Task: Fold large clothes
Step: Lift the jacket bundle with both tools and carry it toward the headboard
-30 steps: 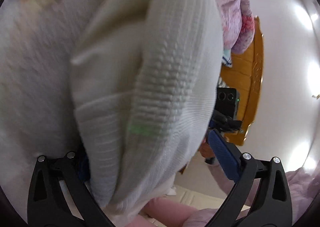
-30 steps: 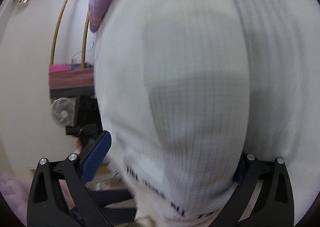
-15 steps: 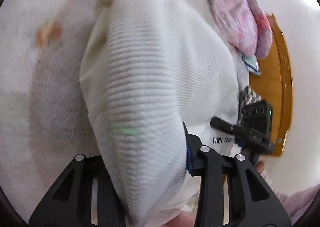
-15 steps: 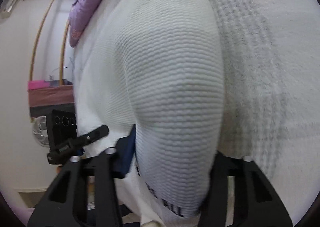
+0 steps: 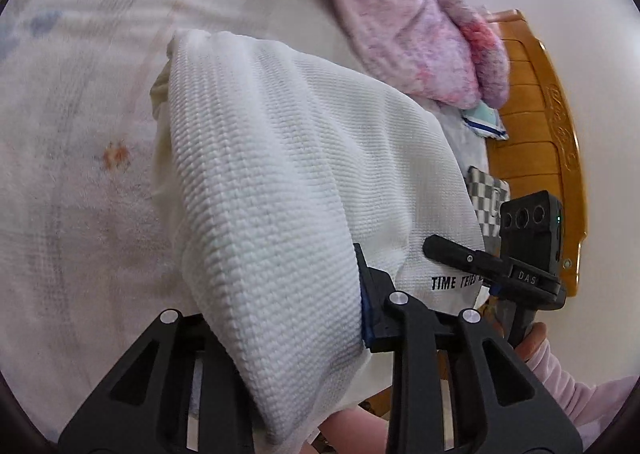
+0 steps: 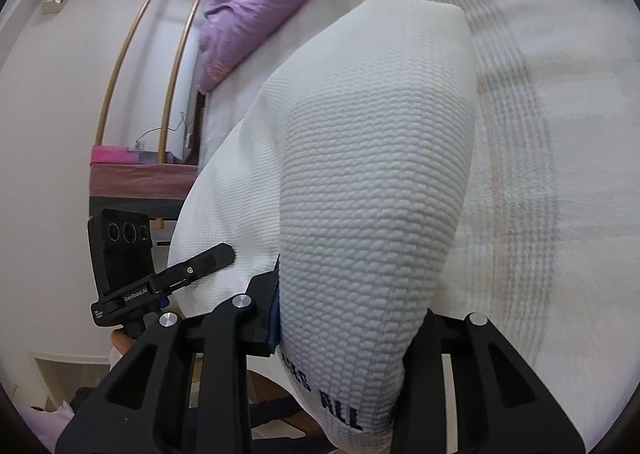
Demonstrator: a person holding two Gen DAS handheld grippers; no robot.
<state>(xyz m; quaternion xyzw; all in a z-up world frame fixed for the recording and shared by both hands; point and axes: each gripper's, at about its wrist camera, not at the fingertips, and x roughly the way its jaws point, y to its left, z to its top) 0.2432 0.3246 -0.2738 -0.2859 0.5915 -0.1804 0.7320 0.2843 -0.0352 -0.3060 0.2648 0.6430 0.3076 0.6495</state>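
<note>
Over the bed (image 5: pixel 80 134), both my closing grippers clamped the white garment (image 5: pixel 280 174); next I needed one even fold.

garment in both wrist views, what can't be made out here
- Left wrist: the garment hides the left gripper's left finger; its print is cut off by the right gripper after "TIME".
- Right wrist: the garment hides the right gripper's right finger; print runs off the bottom edge.
- Both: its full shape, sleeves and collar are out of frame.
- Bed pattern is blurred.
</note>
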